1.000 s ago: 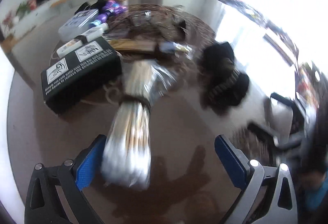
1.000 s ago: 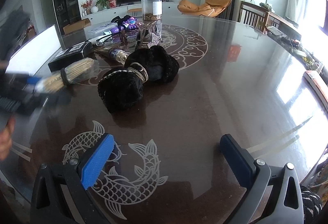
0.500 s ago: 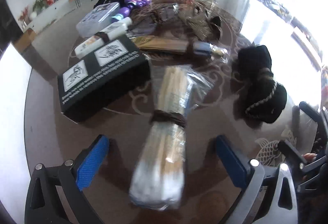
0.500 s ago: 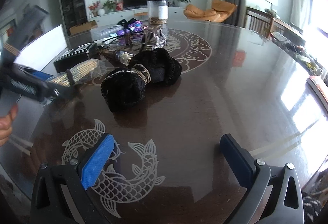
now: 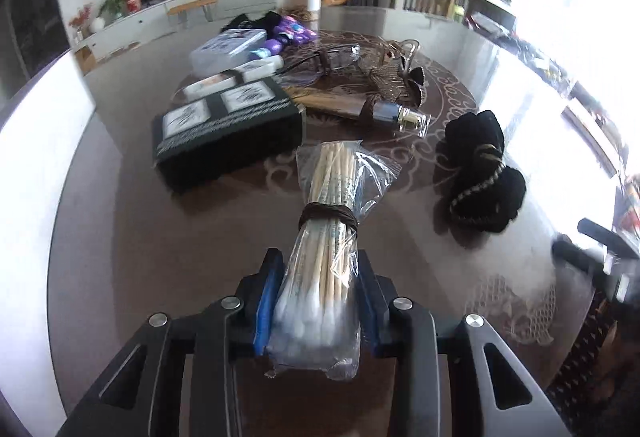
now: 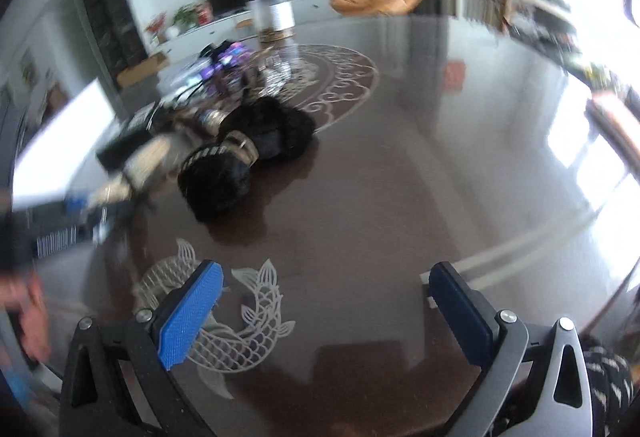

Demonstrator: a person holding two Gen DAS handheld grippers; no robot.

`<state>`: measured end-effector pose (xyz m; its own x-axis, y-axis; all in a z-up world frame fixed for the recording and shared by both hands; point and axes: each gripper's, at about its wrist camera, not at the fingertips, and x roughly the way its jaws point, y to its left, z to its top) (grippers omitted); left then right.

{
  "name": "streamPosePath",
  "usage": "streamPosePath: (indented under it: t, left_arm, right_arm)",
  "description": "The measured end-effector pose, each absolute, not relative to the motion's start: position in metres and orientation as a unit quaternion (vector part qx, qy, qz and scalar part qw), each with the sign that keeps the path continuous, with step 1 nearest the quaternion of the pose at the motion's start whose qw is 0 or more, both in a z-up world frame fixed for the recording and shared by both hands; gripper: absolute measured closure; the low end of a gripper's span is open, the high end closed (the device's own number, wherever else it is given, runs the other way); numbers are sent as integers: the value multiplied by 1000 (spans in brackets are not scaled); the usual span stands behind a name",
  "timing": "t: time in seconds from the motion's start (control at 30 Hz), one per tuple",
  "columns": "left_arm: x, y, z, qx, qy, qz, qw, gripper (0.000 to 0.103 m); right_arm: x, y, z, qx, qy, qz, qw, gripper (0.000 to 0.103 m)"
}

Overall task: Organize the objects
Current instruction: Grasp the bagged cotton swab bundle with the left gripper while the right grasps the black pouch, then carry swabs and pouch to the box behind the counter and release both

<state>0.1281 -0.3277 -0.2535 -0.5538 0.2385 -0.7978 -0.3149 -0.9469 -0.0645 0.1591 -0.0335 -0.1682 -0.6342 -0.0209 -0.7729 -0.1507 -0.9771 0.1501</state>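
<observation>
Blue pads of my left hand-held gripper (image 5: 318,301) are closing on the clear plastic bag of wooden-stick cotton swabs (image 5: 326,237), and already press its white-tipped end from both sides. Bag runs forward from the jaws, bound at mid-length by a dark brown band (image 5: 328,215), its far end fanning out over the glossy dark brown worktop (image 5: 160,257). Just beyond, to the left: flat black box with white printed labels (image 5: 228,133). To the right, apart from the bag: black furry earmuffs with a braided band (image 5: 482,177). Small glass bottle with a gold cap (image 5: 400,115) lies farther back. My right hand-held gripper (image 6: 324,311) hangs spread and empty over the white fish pattern (image 6: 240,321) in the worktop; view is blurred.
</observation>
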Motion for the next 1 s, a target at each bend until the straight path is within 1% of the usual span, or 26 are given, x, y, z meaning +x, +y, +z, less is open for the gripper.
streamPosePath:
  t: [0.07, 0.1, 0.2, 0.23, 0.27, 0.3, 0.33, 0.37, 0.4, 0.43, 0.47, 0.5, 0.57, 0.63, 0.7, 0.73, 0.83, 0.9, 0.93, 0.97, 1.0]
  left_arm:
    - [144, -351, -262, -443, 29, 882, 155, 68]
    - [145, -350, -261, -444, 22, 883, 154, 68]
    - [178, -369, -266, -446, -3, 882, 153, 68]
    - [163, -352, -250, -447, -6, 882, 152, 68]
    - [170, -363, -251, -446, -13, 882, 151, 68]
    - [179, -373, -255, -445, -19, 883, 150, 68]
    - [171, -365, -246, -442, -25, 884, 150, 68]
    - [167, -362, -220, -435, -37, 886, 154, 69]
    - [163, -358, -213, -428, -43, 889, 155, 69]
    - [173, -369, -212, -420, -47, 893, 155, 69]
    - [184, -372, -207, -411, -54, 896, 156, 70]
    - [179, -352, -187, -403, -62, 899, 156, 71]
    - [191, -377, -172, -379, -62, 910, 155, 74]
    - [199, -396, -166, -366, -57, 917, 150, 74]
    - [191, -414, -169, -377, -54, 912, 154, 75]
    - [180, -407, -160, -387, -55, 907, 158, 77]
    - [177, -433, -158, -415, -55, 893, 163, 76]
    - [167, -424, -152, -429, -47, 886, 170, 75]
    - [162, -398, -147, -436, -41, 882, 175, 69]
    - [163, -411, -151, -440, -32, 879, 179, 57]
    - [165, -418, -154, -444, -22, 878, 177, 52]
  right_arm:
    - [146, -33, -157, -435, 125, 891, 27, 0]
    - [133, -39, -150, -442, 129, 887, 15, 0]
    - [89, -63, -138, -472, 115, 874, -10, 0]
    - [74, -71, -139, -484, 109, 868, -13, 0]
    - [61, -80, -142, -496, 99, 862, -10, 2]
    - [50, -87, -146, -502, 81, 861, -1, 16]
    - [44, -92, -150, -505, 63, 861, 4, 43]
    - [39, -98, -158, -514, 43, 857, 3, 54]
    - [39, -101, -163, -517, 26, 855, 3, 61]
    - [45, -101, -161, -508, 17, 861, 3, 70]
    - [53, -101, -160, -509, 14, 861, 0, 70]
    - [65, -100, -158, -508, 19, 861, -10, 70]
    - [85, -105, -149, -502, 20, 864, -32, 70]
    - [102, -115, -138, -490, -5, 871, -43, 70]
    - [110, -120, -129, -481, -9, 875, -52, 70]
    - [113, -122, -125, -478, -9, 876, -56, 70]
    - [114, -127, -122, -474, -2, 879, -61, 70]
    - [117, -128, -123, -477, 5, 877, -65, 70]
    - [119, -129, -123, -479, 10, 875, -69, 70]
    - [122, -128, -124, -480, 15, 874, -73, 70]
    - [124, -130, -126, -482, 18, 873, -74, 70]
